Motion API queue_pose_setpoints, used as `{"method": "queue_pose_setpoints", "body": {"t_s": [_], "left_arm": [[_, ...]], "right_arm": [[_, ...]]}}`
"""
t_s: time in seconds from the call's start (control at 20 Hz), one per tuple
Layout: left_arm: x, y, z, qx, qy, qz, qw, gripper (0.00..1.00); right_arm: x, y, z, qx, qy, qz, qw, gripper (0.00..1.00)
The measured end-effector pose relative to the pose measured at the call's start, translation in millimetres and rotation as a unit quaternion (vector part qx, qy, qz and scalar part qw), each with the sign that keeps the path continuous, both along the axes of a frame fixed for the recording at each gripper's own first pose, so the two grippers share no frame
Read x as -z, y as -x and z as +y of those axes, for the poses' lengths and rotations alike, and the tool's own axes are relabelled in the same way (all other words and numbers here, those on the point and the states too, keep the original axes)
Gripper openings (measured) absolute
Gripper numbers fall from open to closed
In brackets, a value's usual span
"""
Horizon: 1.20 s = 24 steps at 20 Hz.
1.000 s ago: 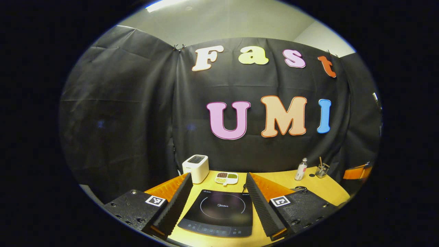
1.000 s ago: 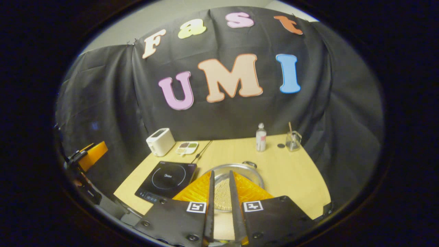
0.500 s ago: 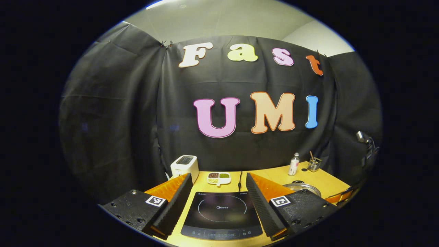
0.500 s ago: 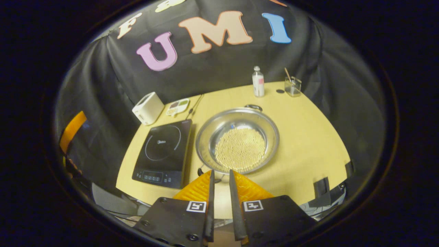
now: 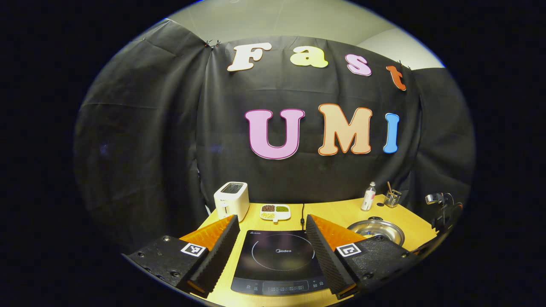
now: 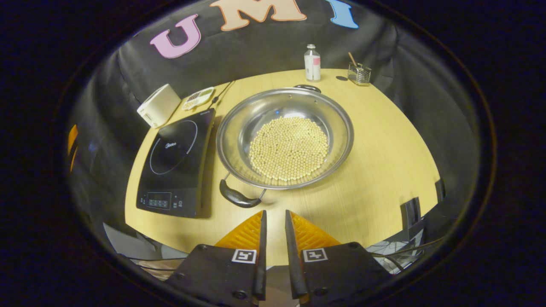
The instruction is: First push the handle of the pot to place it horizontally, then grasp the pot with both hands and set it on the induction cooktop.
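A steel pot (image 6: 337, 128) holding pale beans rests on the wooden table (image 6: 384, 170), just right of the black induction cooktop (image 6: 177, 164). One dark handle (image 6: 236, 197) points toward me and a little left; the other handle (image 6: 307, 88) sits at the far rim. My right gripper (image 6: 274, 212) hovers above the table's near edge, shut with a thin gap and nothing in it, a short way from the near handle. In the left gripper view, my left gripper (image 5: 271, 217) is open wide, framing the cooktop (image 5: 277, 260), with the pot (image 5: 377, 229) to its right.
A white toaster (image 6: 158, 111) and a small divided dish (image 6: 198, 97) stand behind the cooktop, with its cord beside them. A small bottle (image 6: 312, 64) and a glass with a stick (image 6: 359, 73) stand at the table's back edge.
The right gripper view has tipped down over the table, bringing the whole pot and its near handle into sight. The left gripper view shifted slightly, and the pot now shows at its right.
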State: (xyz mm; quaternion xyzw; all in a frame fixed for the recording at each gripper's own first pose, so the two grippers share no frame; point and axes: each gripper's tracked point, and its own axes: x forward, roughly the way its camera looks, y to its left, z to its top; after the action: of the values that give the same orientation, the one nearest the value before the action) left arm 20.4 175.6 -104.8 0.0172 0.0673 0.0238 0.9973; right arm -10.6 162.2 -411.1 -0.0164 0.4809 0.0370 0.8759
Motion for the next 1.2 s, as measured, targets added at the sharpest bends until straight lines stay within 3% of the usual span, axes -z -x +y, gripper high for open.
{"method": "queue_pose_setpoints", "body": {"t_s": [0.1,0.15,0.2,0.4,0.65,0.7,0.8,0.85,1.0,1.2], "left_arm": [[4,0,3,0.001,0.001,0.005,1.0,0.95],[6,-1,4,0.003,0.002,0.008,1.0,0.95],[8,-1,6,0.005,0.002,0.01,1.0,0.96],[13,-3,10,0.006,0.003,0.015,1.0,0.92],[18,-7,14,0.005,0.006,0.019,1.0,0.96],[19,-8,15,0.004,0.007,0.021,1.0,0.92],[20,-9,18,0.004,0.008,0.022,1.0,0.96],[21,-8,19,0.003,0.008,0.023,1.0,0.92],[24,-9,23,0.003,0.008,0.027,1.0,0.96],[30,-9,29,-0.001,0.009,0.032,0.999,0.92]], "right_arm": [[14,-4,-1,0.0,0.011,0.012,1.0,0.25],[20,-6,-2,0.0,0.018,0.018,1.0,0.14],[26,-8,-4,-0.001,0.026,0.024,0.999,0.25],[42,-14,0,-0.004,0.04,0.036,0.999,0.25],[48,-16,8,-0.006,0.044,0.035,0.998,0.24],[48,-17,10,-0.006,0.043,0.035,0.998,0.24],[48,-18,16,-0.007,0.036,0.037,0.999,0.24],[48,-18,19,-0.008,0.033,0.037,0.999,0.24],[50,-20,31,-0.008,0.021,0.037,0.999,0.24],[52,-26,56,0.004,-0.009,0.036,0.999,0.24]]}}
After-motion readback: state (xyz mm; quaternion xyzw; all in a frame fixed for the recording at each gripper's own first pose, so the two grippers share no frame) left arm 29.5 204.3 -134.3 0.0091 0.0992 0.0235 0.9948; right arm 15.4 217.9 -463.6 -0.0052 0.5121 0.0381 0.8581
